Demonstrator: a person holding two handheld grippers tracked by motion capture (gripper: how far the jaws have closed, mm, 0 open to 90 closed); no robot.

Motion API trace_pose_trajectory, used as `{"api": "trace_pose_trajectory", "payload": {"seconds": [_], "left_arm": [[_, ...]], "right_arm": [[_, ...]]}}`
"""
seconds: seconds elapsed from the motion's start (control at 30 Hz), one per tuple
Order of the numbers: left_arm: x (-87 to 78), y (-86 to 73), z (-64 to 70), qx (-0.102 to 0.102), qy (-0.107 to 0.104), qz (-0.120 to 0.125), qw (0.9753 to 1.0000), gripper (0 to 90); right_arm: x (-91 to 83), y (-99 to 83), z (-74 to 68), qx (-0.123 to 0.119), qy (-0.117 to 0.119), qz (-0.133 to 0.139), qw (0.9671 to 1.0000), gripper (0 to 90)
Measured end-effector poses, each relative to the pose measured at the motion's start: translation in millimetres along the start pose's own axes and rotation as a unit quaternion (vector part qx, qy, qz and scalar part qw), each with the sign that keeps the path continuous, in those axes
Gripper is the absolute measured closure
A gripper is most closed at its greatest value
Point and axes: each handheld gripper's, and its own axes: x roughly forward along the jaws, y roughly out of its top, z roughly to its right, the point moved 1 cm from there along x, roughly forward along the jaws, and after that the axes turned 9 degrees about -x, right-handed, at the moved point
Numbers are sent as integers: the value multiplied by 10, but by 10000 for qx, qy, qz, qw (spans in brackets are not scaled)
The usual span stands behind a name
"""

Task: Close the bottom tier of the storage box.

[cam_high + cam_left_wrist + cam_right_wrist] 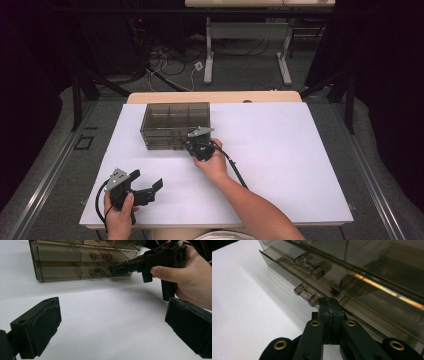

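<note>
The right claw (329, 307) is clamped on the lower drawer's handle (308, 295) of the smoky drawer box (175, 125), barely pulled out, while the left claw (145, 187) waits with jaws apart.

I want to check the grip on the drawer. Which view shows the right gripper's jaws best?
The right gripper view: the right gripper has its jaws shut at the drawer front, beside the clear handle. The left gripper view shows it side-on at the drawer unit. The high view shows the hand covering it.
</note>
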Motion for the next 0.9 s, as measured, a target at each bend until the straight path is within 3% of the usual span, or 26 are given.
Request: {"api": "trace_pose_trajectory", "payload": {"seconds": [0.1, 0.2, 0.47, 0.6, 0.77, 0.9], "left_arm": [[5, -2, 0, 0, 2, -6, 10000, 8], [8, -3, -1, 15, 9, -11, 10000, 8], [13, -1, 5, 25, -1, -6, 10000, 8], [20, -1, 10, 26, -9, -7, 10000, 8], [18, -1, 6, 23, -4, -4, 10000, 8], [22, -1, 6, 28, -4, -15, 10000, 8]], "right_arm": [[-15, 6, 36, 35, -39, -108, 9999, 900], [0, -1, 50, 129, -118, 55, 9998, 900], [0, -10, 84, -156, -211, -10, 9997, 900], [-2, -11, 78, -166, -225, -14, 9996, 900], [-29, -7, 98, -181, -125, -87, 9997, 900], [-94, -5, 93, -243, -36, -27, 9997, 851]]}}
